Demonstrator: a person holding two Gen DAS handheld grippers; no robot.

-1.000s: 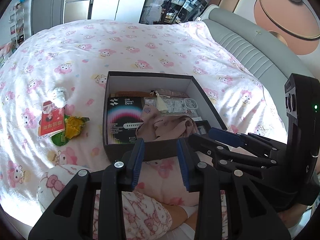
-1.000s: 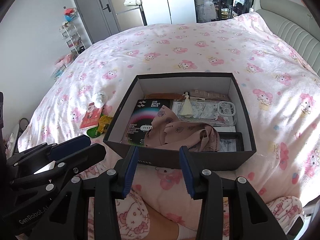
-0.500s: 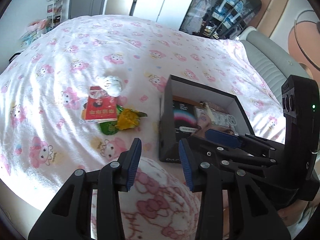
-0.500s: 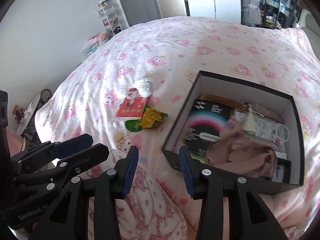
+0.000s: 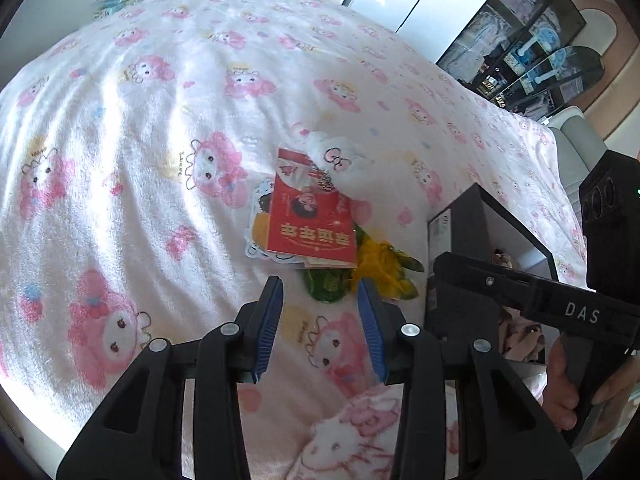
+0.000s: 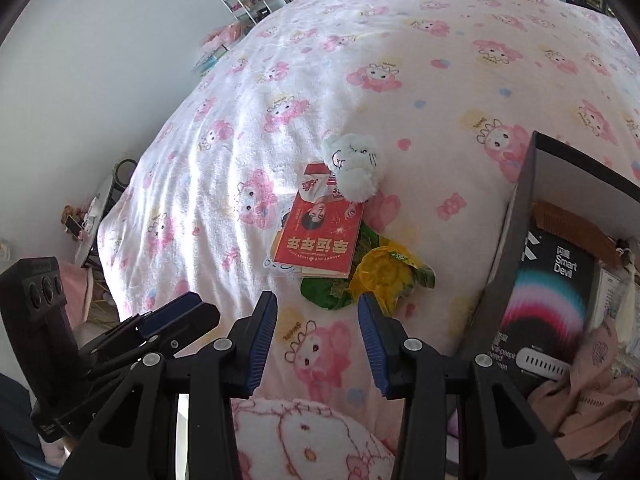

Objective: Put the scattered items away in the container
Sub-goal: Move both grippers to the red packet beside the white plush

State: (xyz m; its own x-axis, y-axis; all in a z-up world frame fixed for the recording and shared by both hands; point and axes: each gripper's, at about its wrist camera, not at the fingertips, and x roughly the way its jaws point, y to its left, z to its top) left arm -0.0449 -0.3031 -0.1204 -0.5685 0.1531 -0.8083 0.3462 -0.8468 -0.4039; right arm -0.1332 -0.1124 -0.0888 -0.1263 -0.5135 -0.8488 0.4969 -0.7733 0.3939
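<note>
A red booklet (image 5: 312, 220) (image 6: 320, 236) lies on the pink cartoon-print bedspread, on top of some stickers (image 5: 258, 236). A white plush toy (image 5: 336, 152) (image 6: 354, 168) rests against its far end. A yellow and green snack packet (image 5: 380, 272) (image 6: 384, 272) lies at its near right corner. My left gripper (image 5: 319, 284) hangs open just short of this pile, empty. My right gripper (image 6: 317, 298) is open and empty too, close beside it. The black box (image 5: 460, 220) (image 6: 508, 248) stands to the right of the pile.
Inside the box are a dark "Smart Devil" carton (image 6: 552, 280) and a beige cloth (image 6: 592, 392). A hand (image 5: 560, 392) holds the right gripper's handle. Pink-print clothing (image 6: 304, 436) fills the foreground. The bed's left edge drops toward a small side table (image 6: 100, 216).
Both grippers have swung left from in front of the box to the pile of loose items and come lower and closer to the bedspread. The box now sits at the right edge of both views.
</note>
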